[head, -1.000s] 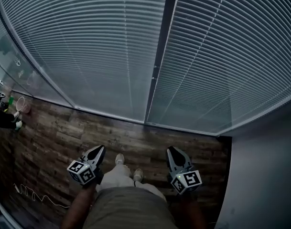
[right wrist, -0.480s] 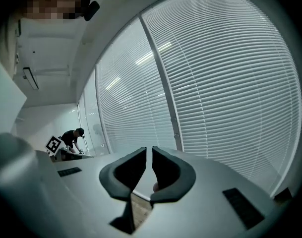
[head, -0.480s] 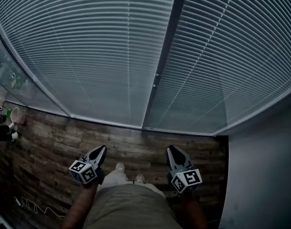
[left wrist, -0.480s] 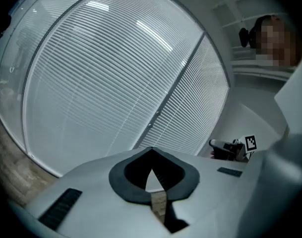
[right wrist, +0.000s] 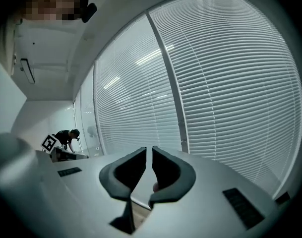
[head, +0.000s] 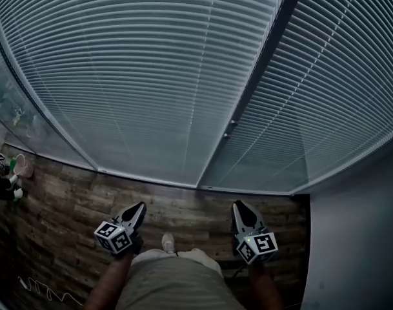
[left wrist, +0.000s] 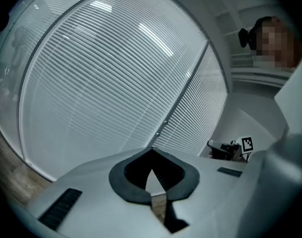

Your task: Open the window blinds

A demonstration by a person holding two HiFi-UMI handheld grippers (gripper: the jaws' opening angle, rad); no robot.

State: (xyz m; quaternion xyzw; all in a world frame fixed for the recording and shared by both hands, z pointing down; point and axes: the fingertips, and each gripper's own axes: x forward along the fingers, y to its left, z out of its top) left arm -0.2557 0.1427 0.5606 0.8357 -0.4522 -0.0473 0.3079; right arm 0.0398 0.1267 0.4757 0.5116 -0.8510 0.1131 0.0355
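Closed slatted blinds cover the window ahead: a wide left panel (head: 138, 76) and a right panel (head: 344, 89), with a dark frame post (head: 261, 76) between them. A small fitting (head: 230, 129) sits low on the post. My left gripper (head: 139, 207) and right gripper (head: 239, 206) are held low over the floor, both pointing at the blinds' bottom edge and well short of it. Each is shut with nothing in it. The left gripper view shows the left gripper (left wrist: 151, 152) with its tips meeting. In the right gripper view, the right gripper (right wrist: 150, 150) faces the post (right wrist: 173, 83).
Wood plank floor (head: 67, 199) runs to the window. A grey wall (head: 357, 237) closes the right side. A glass partition (head: 9, 108) and small items (head: 19, 166) are at far left, and a white cable (head: 41, 290) lies on the floor. My shoe (head: 168, 241) is below.
Both grippers have moved closer to the blinds, still shut. The window base sits lower in the head view and the frame post has shifted to the right.
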